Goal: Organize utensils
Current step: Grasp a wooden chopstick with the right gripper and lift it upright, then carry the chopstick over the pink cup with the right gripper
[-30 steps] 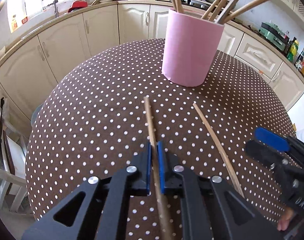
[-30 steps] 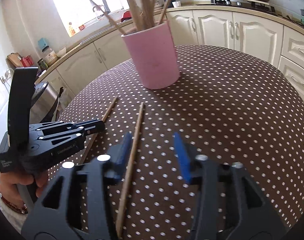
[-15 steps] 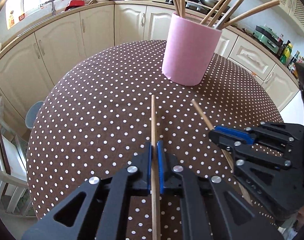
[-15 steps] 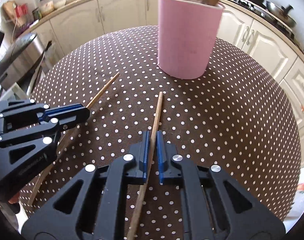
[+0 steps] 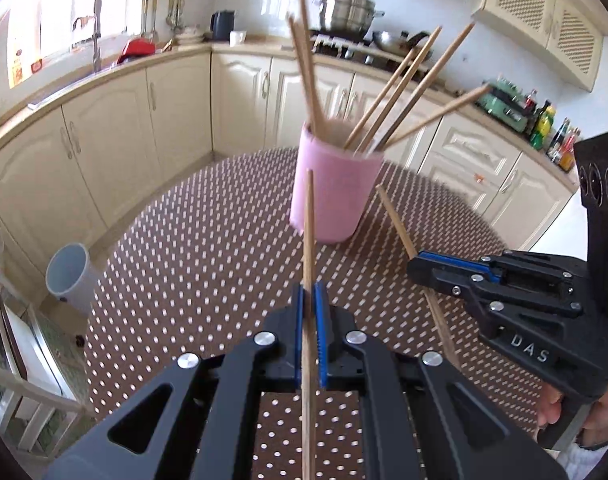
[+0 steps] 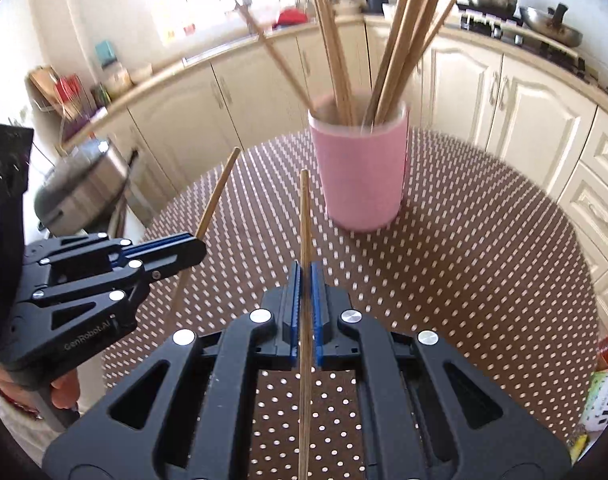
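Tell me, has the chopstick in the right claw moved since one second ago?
Yes. The chopstick was lying flat on the polka-dot tablecloth; now the right claw holds it raised above the cloth, tip toward the pink cup.

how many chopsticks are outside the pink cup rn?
2. One is clamped in the left gripper: chopstick. The other chopstick is clamped in the right gripper. None visible on the table; grippers may hide some.

Both held chopsticks (image 5: 309, 240) (image 6: 304, 220) run off the bottom edge

left gripper (image 5: 309, 296) clamps a wooden chopstick (image 5: 309, 232) pointing toward a pink cup (image 5: 332, 188) of chopsticks; right gripper (image 5: 418, 260) grips another chopstick (image 5: 394, 216) alongside.
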